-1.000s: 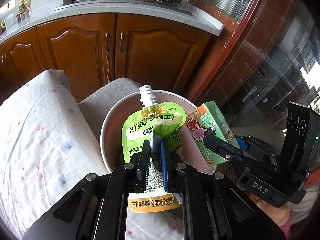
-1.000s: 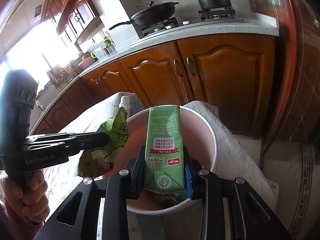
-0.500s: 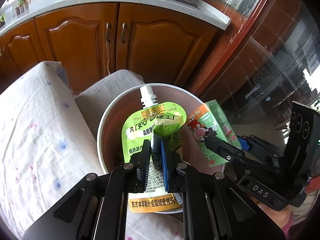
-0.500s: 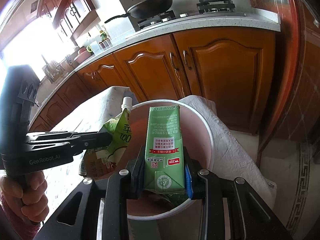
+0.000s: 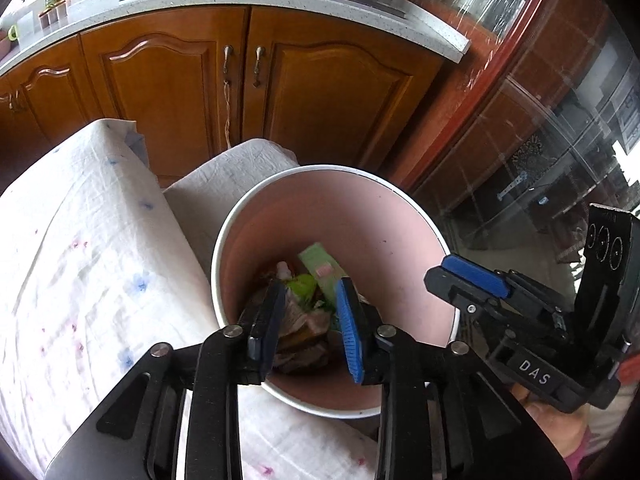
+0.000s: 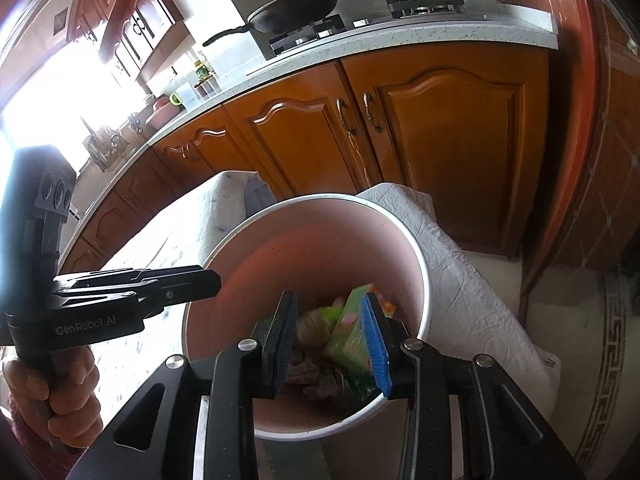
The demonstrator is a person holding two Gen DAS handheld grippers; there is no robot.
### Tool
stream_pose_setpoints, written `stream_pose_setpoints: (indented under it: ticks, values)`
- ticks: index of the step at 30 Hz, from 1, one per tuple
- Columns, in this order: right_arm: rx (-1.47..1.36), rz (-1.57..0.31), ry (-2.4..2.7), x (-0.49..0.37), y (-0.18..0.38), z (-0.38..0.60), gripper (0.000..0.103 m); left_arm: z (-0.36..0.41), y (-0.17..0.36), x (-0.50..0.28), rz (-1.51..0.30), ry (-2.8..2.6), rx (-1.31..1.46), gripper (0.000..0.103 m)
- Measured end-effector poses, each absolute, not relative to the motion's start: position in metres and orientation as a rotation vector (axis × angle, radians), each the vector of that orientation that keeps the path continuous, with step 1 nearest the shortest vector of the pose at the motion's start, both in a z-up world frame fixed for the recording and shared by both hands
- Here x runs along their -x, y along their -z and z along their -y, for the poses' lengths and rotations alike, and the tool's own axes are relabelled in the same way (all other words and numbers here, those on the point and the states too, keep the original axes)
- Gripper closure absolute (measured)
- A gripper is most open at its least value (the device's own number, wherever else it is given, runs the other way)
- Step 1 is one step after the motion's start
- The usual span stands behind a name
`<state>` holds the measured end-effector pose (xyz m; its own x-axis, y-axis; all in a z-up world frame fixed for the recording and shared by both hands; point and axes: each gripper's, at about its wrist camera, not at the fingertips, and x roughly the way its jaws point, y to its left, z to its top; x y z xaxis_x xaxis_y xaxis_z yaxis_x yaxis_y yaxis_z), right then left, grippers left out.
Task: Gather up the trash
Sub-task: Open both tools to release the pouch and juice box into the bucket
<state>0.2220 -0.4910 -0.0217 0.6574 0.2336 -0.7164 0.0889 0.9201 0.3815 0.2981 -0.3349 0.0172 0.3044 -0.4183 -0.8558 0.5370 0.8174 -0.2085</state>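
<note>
left claw point(image 5: 310, 320): jaws just opened, empty | right claw point(image 6: 332, 340): jaws just opened, empty | carton point(image 6: 352, 336), pouch point(image 5: 302, 284): in bin point(image 5: 400, 240), directly below both claws, toward 12 o'clock

A: State of the left gripper point(image 5: 310, 322)?

B: Pointing down into the pink bin point(image 5: 400, 216). Its jaws have just been opening and stand apart, with nothing clamped between them.

A: Bin contents?

B: A green carton point(image 5: 322, 266) leans near the bottom centre, with a green pouch point(image 5: 302, 284) at its 8 o'clock, on mixed waste.

A: Surroundings?

B: The right gripper point(image 5: 472, 276) is over the rim at 3 o'clock, jaw spacing not visible. White cloth point(image 5: 80, 260) lies at 9 o'clock, wooden cabinets point(image 5: 168, 88) at 12.
</note>
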Motion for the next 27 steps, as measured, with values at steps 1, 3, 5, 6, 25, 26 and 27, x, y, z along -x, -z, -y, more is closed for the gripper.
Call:
stream_pose_setpoints:
  ticks: [1, 3, 5, 6, 25, 26, 27]
  values:
    - [-0.409, -0.852, -0.084, -0.221, 0.021, 0.491, 0.067, 0.332, -0.018, -0.297, -1.088, 0.632, -0.12, 0.072]
    - [-0.414, -0.845, -0.085, -0.218, 0.02, 0.49, 0.065, 0.324, -0.02, -0.293, -1.078, 0.635, -0.099, 0.071]
    - [-0.419, -0.836, -0.086, -0.214, 0.019, 0.489, 0.062, 0.316, -0.021, -0.288, -1.073, 0.632, -0.082, 0.069]
    - [-0.425, -0.831, -0.087, -0.211, 0.018, 0.488, 0.061, 0.312, -0.022, -0.285, -1.068, 0.629, -0.074, 0.068]
    - [-0.468, -0.658, -0.106, -0.145, -0.004, 0.429, 0.028, 0.223, -0.022, -0.216, -0.972, 0.524, 0.072, 0.051]
    - [-0.47, -0.647, -0.108, -0.143, -0.005, 0.426, 0.025, 0.219, -0.022, -0.214, -0.97, 0.522, 0.079, 0.051]
    - [-0.474, -0.636, -0.107, -0.139, -0.006, 0.423, 0.024, 0.214, -0.022, -0.209, -0.966, 0.516, 0.088, 0.051]
